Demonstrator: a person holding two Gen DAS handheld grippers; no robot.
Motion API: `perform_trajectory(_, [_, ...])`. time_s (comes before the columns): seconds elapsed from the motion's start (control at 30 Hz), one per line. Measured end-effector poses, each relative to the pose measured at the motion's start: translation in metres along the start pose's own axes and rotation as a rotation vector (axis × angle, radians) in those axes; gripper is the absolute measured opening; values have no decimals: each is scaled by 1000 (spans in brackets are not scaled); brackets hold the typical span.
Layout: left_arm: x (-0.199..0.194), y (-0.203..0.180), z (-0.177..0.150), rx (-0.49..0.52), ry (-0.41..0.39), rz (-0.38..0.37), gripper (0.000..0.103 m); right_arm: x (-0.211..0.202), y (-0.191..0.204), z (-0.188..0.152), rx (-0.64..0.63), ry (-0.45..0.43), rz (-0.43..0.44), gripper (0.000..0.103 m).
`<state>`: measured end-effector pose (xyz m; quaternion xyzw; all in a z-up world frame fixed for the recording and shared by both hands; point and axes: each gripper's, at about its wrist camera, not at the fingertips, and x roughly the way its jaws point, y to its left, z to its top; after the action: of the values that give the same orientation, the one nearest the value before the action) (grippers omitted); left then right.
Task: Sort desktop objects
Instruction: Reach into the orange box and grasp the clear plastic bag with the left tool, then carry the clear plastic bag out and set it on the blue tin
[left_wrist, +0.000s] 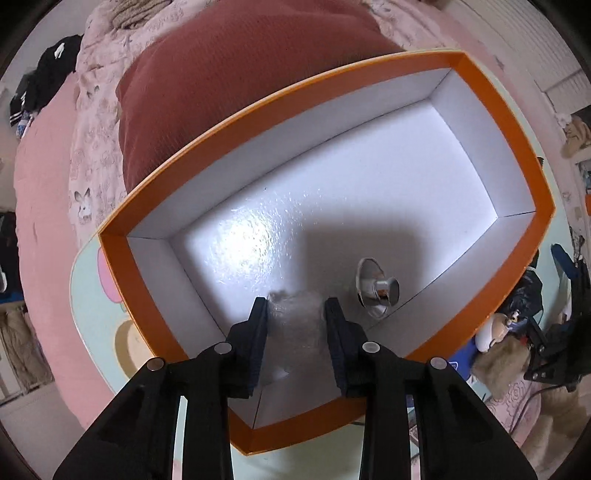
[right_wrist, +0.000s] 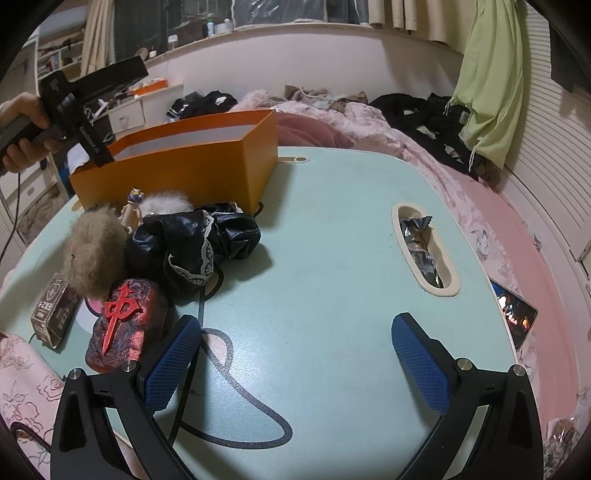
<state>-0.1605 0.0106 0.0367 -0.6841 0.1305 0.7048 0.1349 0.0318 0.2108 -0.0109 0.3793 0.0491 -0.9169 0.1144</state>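
My left gripper (left_wrist: 296, 306) reaches down into the orange box (left_wrist: 258, 107), which is white inside. Its jaws are shut on a clear, crinkled plastic piece (left_wrist: 295, 321) just above the box floor. A small silver funnel-shaped object (left_wrist: 376, 288) lies on the box floor to the right of the fingers. My right gripper (right_wrist: 295, 354) is open and empty, low over the mint-green table (right_wrist: 332, 229). The orange box (right_wrist: 192, 166) stands at the table's far left in the right wrist view. The left gripper's body (right_wrist: 88, 96) dips into it.
Left of my right gripper lie a red-and-black patterned case (right_wrist: 122, 325), a dark carton (right_wrist: 53, 314), a furry doll (right_wrist: 96, 251), a small figurine (right_wrist: 135, 206) and black lace-trimmed cloth (right_wrist: 195, 243). A foil wrapper (right_wrist: 421, 240) sits in the table's slot. A phone (right_wrist: 515, 314) lies on the pink bedding.
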Motion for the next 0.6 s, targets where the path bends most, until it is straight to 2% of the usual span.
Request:
perform_trajectory(0.13, [-5, 2, -7, -13, -39, -29, 31, 0, -1, 0, -1, 1, 0, 103])
perform_trajectory(0.2, [-18, 8, -5, -45, -99, -54, 31, 0, 0, 0, 0, 0, -2, 103])
perform_trajectory(0.3, [-63, 14, -19, -96, -244, -156, 31, -1, 0, 0, 2, 0, -3, 103])
perform_trajectory(0.4, [-101, -5, -45, -53, -353, -238, 32, -1, 0, 0, 1, 0, -3, 103])
perform_trajectory(0.6, [-113, -52, -72, 40, -423, -318, 32, 0, -1, 0, 1, 0, -3, 103])
